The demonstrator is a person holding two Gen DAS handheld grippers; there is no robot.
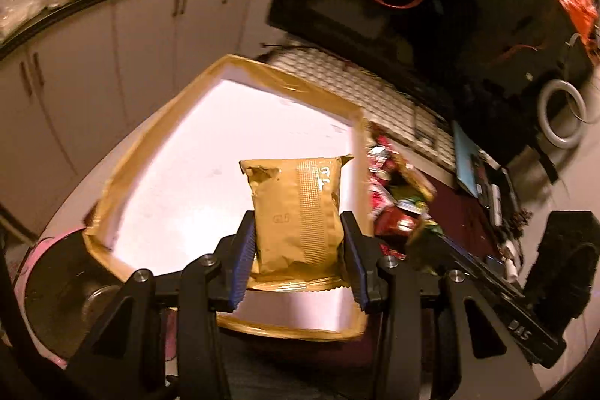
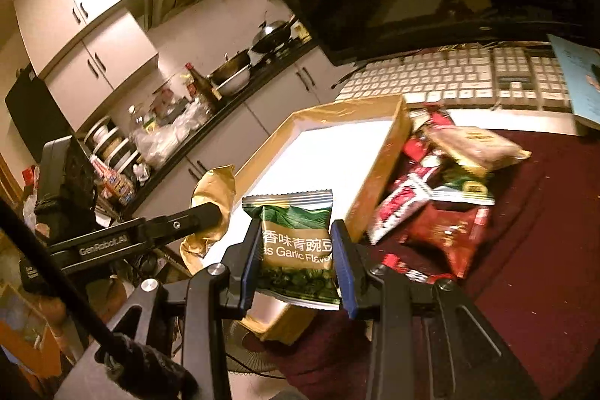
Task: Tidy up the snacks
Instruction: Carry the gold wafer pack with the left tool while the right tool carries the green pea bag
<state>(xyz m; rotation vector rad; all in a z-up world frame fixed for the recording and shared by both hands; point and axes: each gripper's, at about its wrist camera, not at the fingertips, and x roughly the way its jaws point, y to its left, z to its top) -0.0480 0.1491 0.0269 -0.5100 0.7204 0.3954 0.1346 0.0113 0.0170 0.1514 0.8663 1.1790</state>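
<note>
Over the white floor of a shallow gold-rimmed box [image 1: 157, 152], the left gripper [image 1: 298, 246] clamps a gold snack packet [image 1: 298, 212] between its 2 blue pads, the packet upright. Near the box's right wall, the right gripper [image 2: 296, 250] pinches a green pea packet [image 2: 296, 242] — garlic flavour by its label. Right of the box, more snack packets [image 2: 442, 197] lie heaped on a dark red cloth [image 2: 532, 235], a white keyboard [image 2: 468, 77] beyond them.

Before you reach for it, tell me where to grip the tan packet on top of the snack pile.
Take the tan packet across its narrow width at mid-body, coming from above. It lies flat on top of the snack pile with its long edges exposed; the crimped ends look thin and likely to slip.
</note>
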